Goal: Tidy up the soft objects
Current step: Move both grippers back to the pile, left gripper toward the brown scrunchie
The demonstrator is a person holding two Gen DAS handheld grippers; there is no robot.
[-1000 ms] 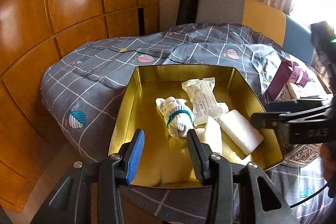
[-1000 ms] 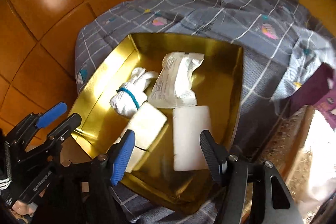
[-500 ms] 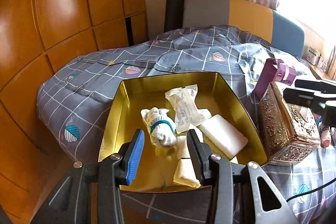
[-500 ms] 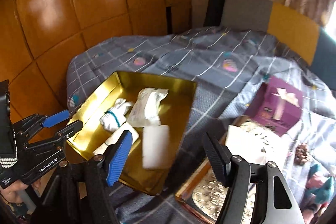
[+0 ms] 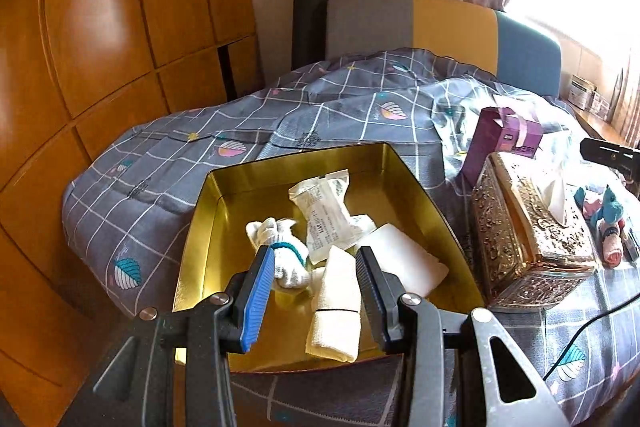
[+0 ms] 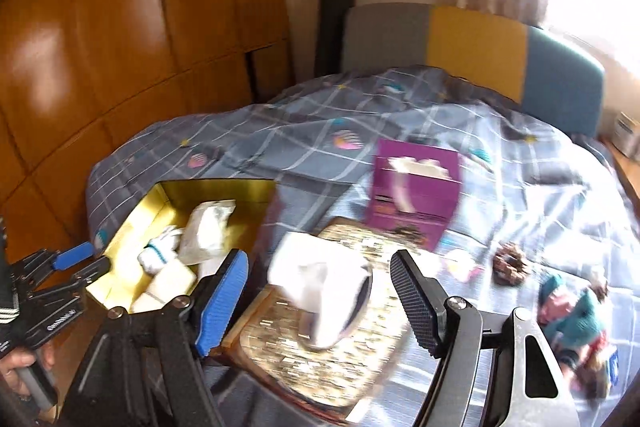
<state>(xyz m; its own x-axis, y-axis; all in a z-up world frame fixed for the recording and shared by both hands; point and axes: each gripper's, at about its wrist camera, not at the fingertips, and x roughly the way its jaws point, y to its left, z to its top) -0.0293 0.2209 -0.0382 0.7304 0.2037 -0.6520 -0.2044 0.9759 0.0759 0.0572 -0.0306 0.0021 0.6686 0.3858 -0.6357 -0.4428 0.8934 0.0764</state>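
Landmark: the shallow gold metal tray (image 5: 208, 227), resting on the grey checked bedspread (image 5: 160, 179).

Left gripper (image 5: 316, 279): jaws spread apart, holding nothing, positioned over the near edge of the tray. Its blue-padded finger (image 5: 260, 295) sits in front of the white rolled sock with a teal band (image 5: 280, 255).

Contents of the tray: the rolled sock at centre-left; a clear plastic-wrapped white packet (image 5: 324, 211) behind it, towards the far wall; a cream folded cloth (image 5: 336, 307) near the front wall, touching the sock; a white flat pad (image 5: 404, 259) on the right side, lying against the packet and the cloth.

Right of the tray, just beside its right wall: an ornate gold embossed tissue box (image 5: 532, 235) with a white tissue (image 6: 320, 283) protruding from its top. Behind that box: a purple cardboard carton (image 5: 504, 143).

Right gripper (image 6: 320, 299): jaws wide apart, empty, above the tissue box, clear of the tray. This view is motion-blurred.

Further right of the tray, beyond the tissue box, on the bedspread: a teal and pink knitted soft toy (image 6: 576, 319) and a small brown ring-shaped item (image 6: 510, 263), its material not discernible.
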